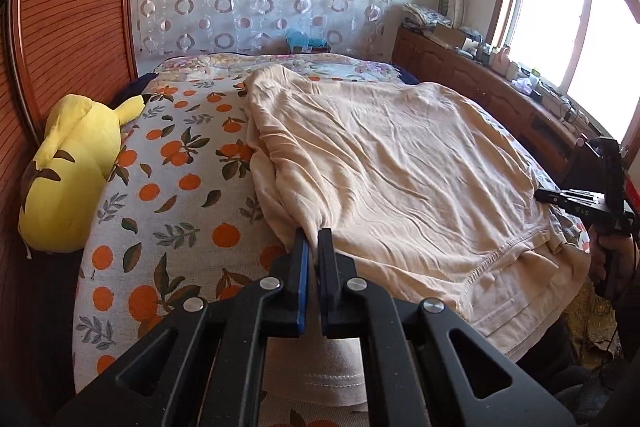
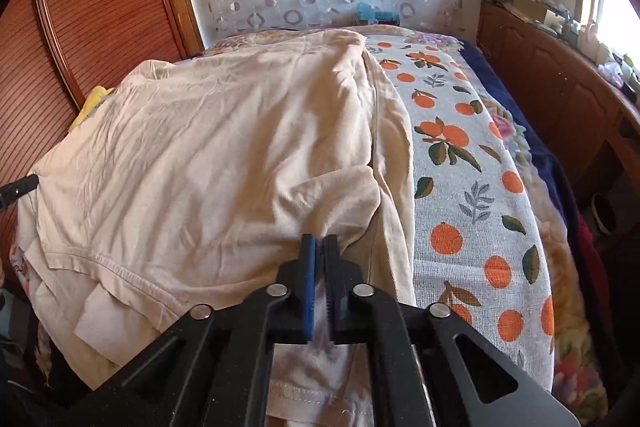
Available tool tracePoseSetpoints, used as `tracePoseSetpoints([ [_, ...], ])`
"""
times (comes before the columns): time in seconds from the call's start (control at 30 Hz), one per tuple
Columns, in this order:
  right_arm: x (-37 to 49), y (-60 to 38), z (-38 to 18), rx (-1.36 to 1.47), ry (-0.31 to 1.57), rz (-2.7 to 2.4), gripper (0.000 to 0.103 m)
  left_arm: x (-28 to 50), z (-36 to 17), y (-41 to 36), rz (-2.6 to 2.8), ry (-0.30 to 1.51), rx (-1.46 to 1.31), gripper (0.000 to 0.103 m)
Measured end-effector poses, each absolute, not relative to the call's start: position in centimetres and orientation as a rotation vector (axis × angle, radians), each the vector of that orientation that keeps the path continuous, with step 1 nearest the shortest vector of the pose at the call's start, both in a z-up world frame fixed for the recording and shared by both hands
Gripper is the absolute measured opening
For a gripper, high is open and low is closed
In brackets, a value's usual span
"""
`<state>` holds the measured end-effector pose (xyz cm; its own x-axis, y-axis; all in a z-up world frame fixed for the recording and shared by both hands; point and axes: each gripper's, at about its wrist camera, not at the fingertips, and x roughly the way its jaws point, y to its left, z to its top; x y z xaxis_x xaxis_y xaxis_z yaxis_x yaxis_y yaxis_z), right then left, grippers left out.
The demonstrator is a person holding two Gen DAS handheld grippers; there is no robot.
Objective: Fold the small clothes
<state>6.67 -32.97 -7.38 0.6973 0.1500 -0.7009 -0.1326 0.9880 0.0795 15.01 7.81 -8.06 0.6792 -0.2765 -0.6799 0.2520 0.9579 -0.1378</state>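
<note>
- Bed [image 1: 168, 187], wide, under an orange-and-leaf print cover [image 2: 472, 195]; it fills most of the room between a ribbed wooden panel [image 1: 72, 27] and a low wooden cabinet [image 1: 500, 95] under the window [image 1: 560, 19].
- Beige garment [image 1: 400, 167], largest loose item, spread wrinkled across the middle of the bed, a stitched hem toward the near edge. One side is drawn up in a taut ridge toward the left tool; on the other side a doubled flap lies over the main panel.
- Yellow plush toy [image 1: 72, 163] lies at the bed's edge against the wooden panel, apart from the garment.
- Left gripper [image 1: 314, 239]: fingers clamped on a bunched fold of the garment's edge (cloth pinched between blue pads).
- Right gripper [image 2: 320, 247]: fingers pressed close together on a gathered fold of the same garment, near its opposite side.
</note>
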Motion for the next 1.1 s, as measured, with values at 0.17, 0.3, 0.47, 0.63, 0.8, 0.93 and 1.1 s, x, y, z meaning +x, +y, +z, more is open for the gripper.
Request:
tracePoseSetpoints([
  [0.17,4.6,-33.0,-5.3,0.018,0.708,0.185,0.002,14.6,-7.3,8.3,-0.289,0.746,-0.054,0.005],
  [0.3,2.6,-33.2,-3.2,0.029,0.663,0.211,0.002,14.0,-6.1,8.8,-0.289,0.724,-0.064,0.005],
  [0.47,0.3,-33.1,-2.0,0.029,0.652,0.239,0.002,13.5,-5.8,9.8,-0.272,0.726,-0.079,0.005],
  [0.63,0.0,-33.1,-4.5,-0.005,0.716,0.205,0.002,13.4,-7.6,9.7,-0.266,0.765,-0.076,0.005],
  [0.8,1.7,-33.3,-6.1,-0.005,0.755,0.173,0.002,13.0,-8.0,8.2,-0.304,0.782,-0.057,0.007],
  [0.93,1.9,-32.0,-5.9,-0.04,0.735,0.149,0.02,12.0,-7.7,5.9,-0.358,0.77,-0.035,0.049],
  [1.1,0.4,-30.2,-5.5,-0.021,0.694,0.227,0.043,11.0,-7.7,2.8,-0.403,0.767,-0.035,0.049],
])
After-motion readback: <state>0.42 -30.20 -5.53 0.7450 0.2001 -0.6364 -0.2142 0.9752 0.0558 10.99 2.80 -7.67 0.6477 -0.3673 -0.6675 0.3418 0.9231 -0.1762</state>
